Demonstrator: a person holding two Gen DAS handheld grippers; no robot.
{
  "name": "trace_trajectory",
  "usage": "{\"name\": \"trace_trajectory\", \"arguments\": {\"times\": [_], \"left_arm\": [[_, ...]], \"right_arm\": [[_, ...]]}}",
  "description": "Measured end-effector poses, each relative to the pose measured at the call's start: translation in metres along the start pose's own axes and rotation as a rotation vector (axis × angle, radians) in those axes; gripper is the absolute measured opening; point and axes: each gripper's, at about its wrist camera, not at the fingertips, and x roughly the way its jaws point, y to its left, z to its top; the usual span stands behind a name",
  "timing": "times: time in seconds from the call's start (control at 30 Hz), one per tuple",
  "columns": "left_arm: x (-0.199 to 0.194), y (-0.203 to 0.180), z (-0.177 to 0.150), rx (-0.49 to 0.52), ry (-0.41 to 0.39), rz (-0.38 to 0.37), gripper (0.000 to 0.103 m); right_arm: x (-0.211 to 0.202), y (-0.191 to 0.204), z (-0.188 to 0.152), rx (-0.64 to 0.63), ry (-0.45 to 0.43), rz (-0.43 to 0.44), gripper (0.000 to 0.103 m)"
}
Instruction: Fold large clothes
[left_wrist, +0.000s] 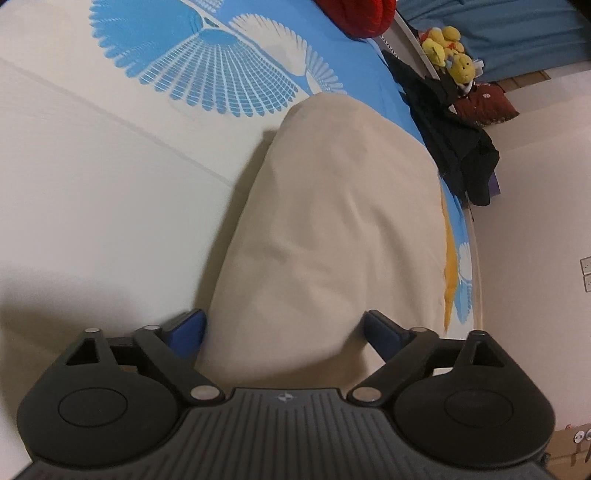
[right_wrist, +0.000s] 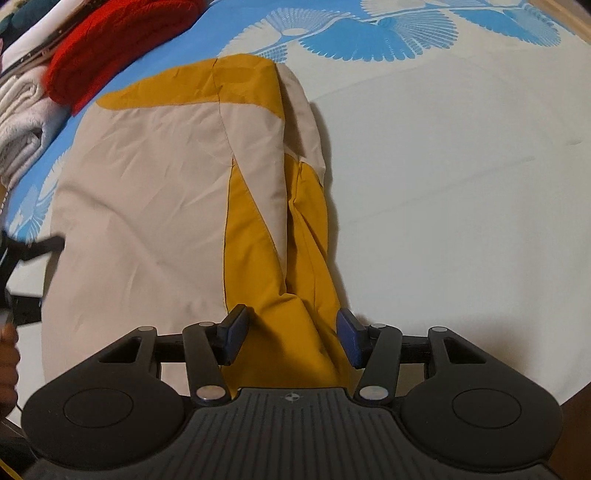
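A large beige and mustard-yellow garment lies spread on the bed, with a yellow sleeve folded along its right side. My right gripper is open, its blue pads on either side of the sleeve's near end. In the left wrist view the garment shows as a beige fold. My left gripper is open with the beige cloth lying between its pads. The left gripper also shows at the left edge of the right wrist view.
The bed sheet is white and blue with a fan pattern. A red knit item and folded white cloth lie at the bed's far side. Dark clothes and yellow plush toys sit by the bed edge.
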Motion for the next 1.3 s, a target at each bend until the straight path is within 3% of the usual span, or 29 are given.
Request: {"name": "trace_trajectory", "arguments": {"times": [0.07, 0.23, 0.3, 0.4, 0.5, 0.67, 0.77, 0.8, 0.87, 0.9, 0.97, 1.1, 1.2, 1.27, 1.3], "left_arm": [[0.011, 0.000, 0.003, -0.008, 0.002, -0.014, 0.096], [0.026, -0.003, 0.010, 0.031, -0.032, -0.026, 0.095], [0.025, -0.008, 0.013, 0.066, -0.057, -0.021, 0.084], [0.020, -0.014, 0.021, 0.095, -0.080, -0.028, 0.052], [0.002, -0.024, 0.035, 0.128, -0.123, -0.056, 0.044], [-0.036, -0.030, 0.065, 0.186, -0.237, -0.020, 0.046], [-0.056, -0.018, 0.086, 0.162, -0.281, 0.010, 0.054], [-0.062, -0.013, 0.091, 0.141, -0.300, 0.029, 0.062], [-0.074, -0.005, 0.097, 0.111, -0.360, 0.107, 0.069], [-0.079, 0.000, 0.100, 0.106, -0.370, 0.150, 0.068], [-0.089, 0.005, 0.100, 0.131, -0.384, 0.166, 0.068], [-0.101, -0.002, 0.086, 0.241, -0.296, 0.126, 0.073], [-0.089, 0.002, 0.068, 0.314, -0.134, 0.198, 0.081], [-0.080, 0.020, 0.055, 0.287, -0.038, 0.226, 0.086], [-0.080, 0.031, 0.050, 0.230, -0.018, 0.198, 0.086]], "right_arm": [[0.001, 0.001, -0.001, -0.009, -0.001, -0.001, 0.049], [-0.001, 0.009, -0.003, -0.062, -0.020, 0.009, 0.018], [-0.005, 0.015, -0.004, -0.080, -0.033, 0.003, 0.013], [-0.007, 0.022, -0.002, -0.093, -0.064, -0.006, 0.008], [-0.007, 0.029, 0.002, -0.086, -0.103, -0.004, 0.006], [-0.010, 0.054, 0.013, -0.105, -0.204, 0.054, 0.004], [-0.015, 0.076, 0.016, -0.139, -0.282, 0.123, 0.004], [-0.016, 0.085, 0.017, -0.160, -0.310, 0.143, 0.004], [-0.018, 0.100, 0.018, -0.205, -0.354, 0.156, 0.004], [-0.018, 0.107, 0.019, -0.222, -0.367, 0.156, 0.004], [-0.010, 0.112, 0.021, -0.235, -0.344, 0.139, 0.004], [0.011, 0.117, 0.022, -0.258, -0.274, 0.061, 0.004], [0.019, 0.114, 0.022, -0.219, -0.235, 0.036, 0.004], [0.018, 0.114, 0.020, -0.198, -0.235, 0.028, 0.007], [0.017, 0.114, 0.018, -0.179, -0.231, 0.030, 0.014]]}}
